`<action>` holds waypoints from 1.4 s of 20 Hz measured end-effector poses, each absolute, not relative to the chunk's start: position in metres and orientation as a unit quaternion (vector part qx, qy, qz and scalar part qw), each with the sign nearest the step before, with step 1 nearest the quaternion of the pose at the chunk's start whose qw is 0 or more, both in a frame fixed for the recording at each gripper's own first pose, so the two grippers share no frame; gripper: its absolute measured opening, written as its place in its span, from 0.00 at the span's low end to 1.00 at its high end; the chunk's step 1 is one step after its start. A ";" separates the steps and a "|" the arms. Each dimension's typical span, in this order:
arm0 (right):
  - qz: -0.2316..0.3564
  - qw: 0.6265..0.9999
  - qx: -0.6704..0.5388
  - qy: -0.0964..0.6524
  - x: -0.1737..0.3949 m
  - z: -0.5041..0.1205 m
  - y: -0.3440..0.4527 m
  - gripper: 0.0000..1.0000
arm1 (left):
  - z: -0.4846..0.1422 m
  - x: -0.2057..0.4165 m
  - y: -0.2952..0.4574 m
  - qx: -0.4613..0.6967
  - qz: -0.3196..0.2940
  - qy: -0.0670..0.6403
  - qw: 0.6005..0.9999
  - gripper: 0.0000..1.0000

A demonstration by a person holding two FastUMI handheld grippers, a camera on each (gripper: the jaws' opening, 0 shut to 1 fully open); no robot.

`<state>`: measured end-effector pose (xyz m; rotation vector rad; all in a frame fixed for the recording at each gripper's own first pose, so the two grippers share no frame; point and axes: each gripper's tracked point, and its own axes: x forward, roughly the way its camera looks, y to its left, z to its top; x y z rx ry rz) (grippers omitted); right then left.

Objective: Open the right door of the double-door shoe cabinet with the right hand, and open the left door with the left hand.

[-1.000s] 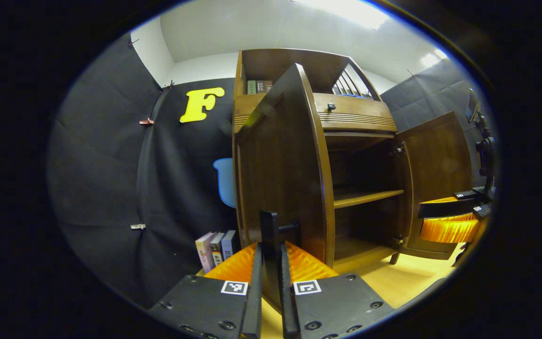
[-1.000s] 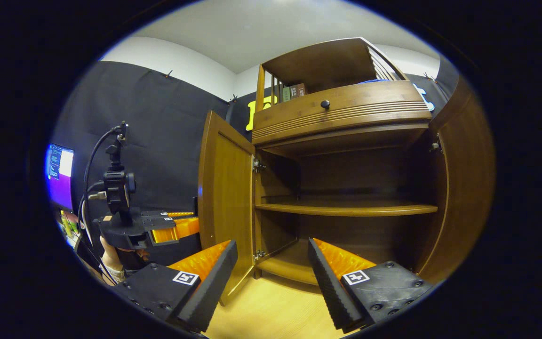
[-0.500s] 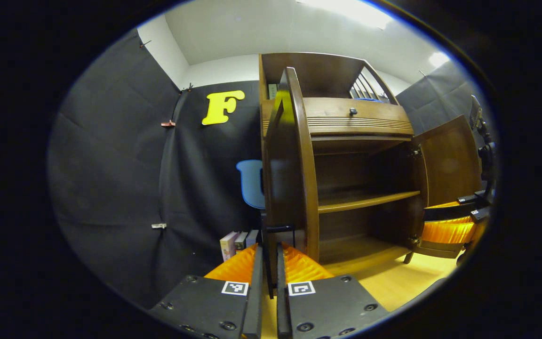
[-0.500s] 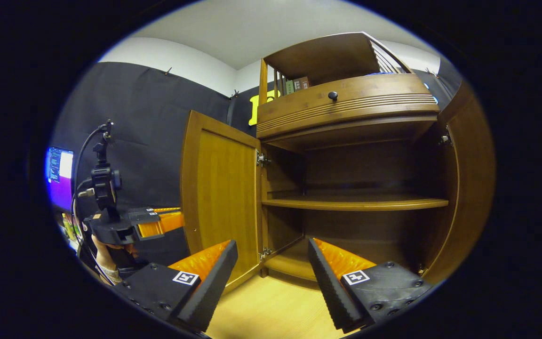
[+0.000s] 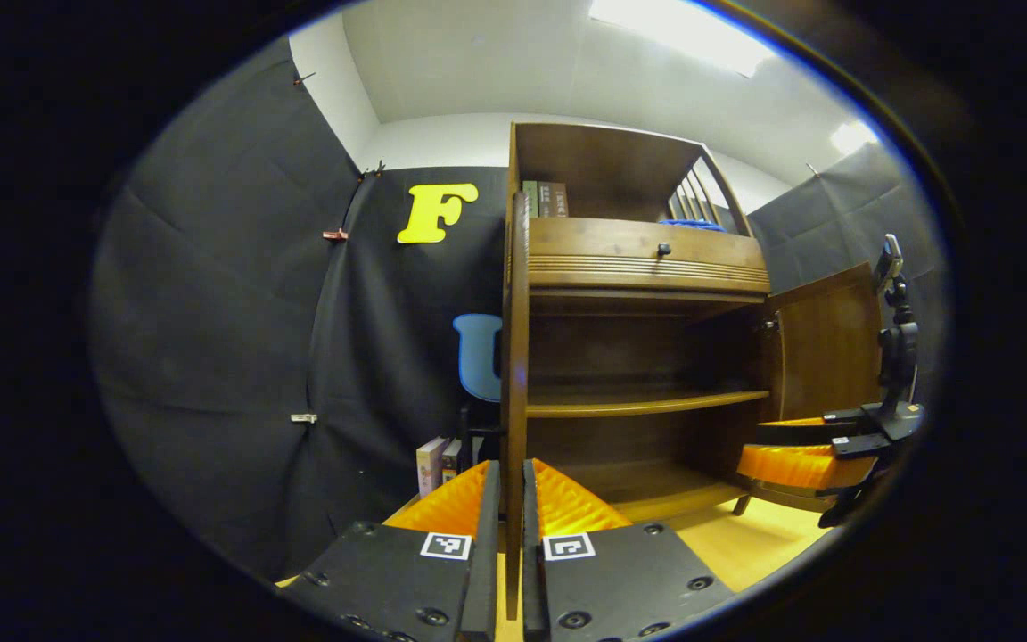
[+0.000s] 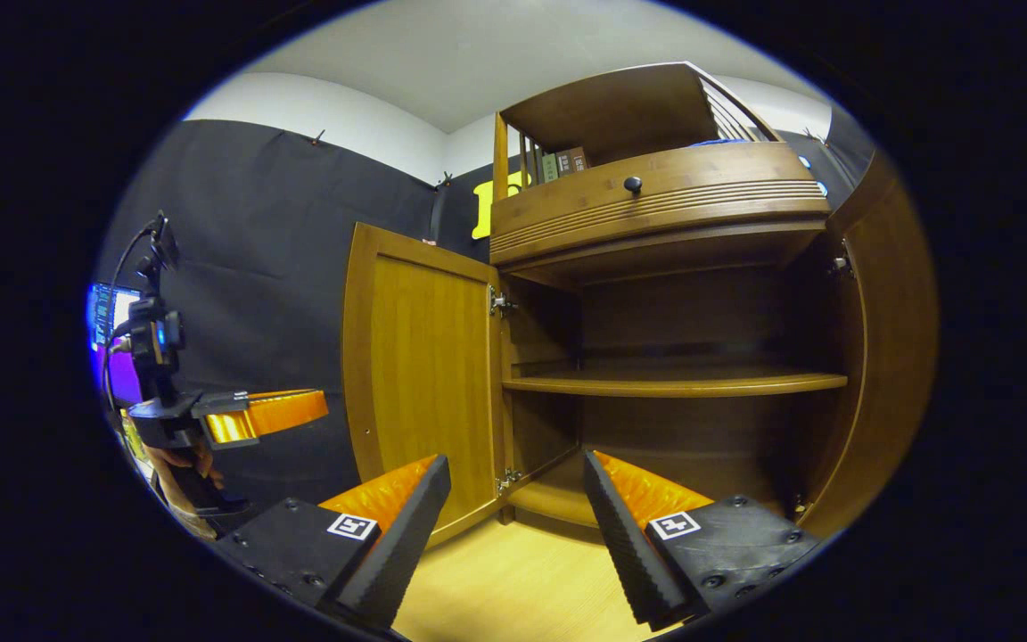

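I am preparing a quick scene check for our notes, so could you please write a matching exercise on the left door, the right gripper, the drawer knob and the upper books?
Things:
1. left door
2. right gripper
3. drawer knob
4. upper books

States or places:
A. open, holding nothing
B. standing in the cabinet's top compartment
C. edge-on between the fingers of the left gripper
D. on the wooden front above the open shelves

Pairs: 1-C, 2-A, 3-D, 4-B
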<state>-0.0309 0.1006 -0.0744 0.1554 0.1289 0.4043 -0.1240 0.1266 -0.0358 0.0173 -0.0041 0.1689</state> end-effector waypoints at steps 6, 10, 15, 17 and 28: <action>0.155 0.983 0.073 0.061 -0.028 -0.072 0.077 0.95 | -0.042 -0.102 0.058 0.017 -0.004 0.012 1.000 0.17; 0.123 0.989 0.058 0.060 -0.032 -0.071 0.054 0.94 | -0.041 -0.081 0.042 0.004 -0.027 0.005 1.000 0.34; 0.074 0.995 0.041 0.049 -0.030 -0.064 0.022 0.95 | -0.041 -0.053 0.021 0.009 -0.038 -0.003 0.999 0.57; 0.052 0.997 0.032 0.050 -0.031 -0.065 0.010 0.95 | -0.046 -0.045 0.006 0.008 -0.052 0.005 0.999 0.75; -0.021 0.999 0.015 0.046 -0.030 -0.059 -0.041 0.98 | -0.045 -0.008 -0.019 0.016 -0.046 0.002 0.999 0.99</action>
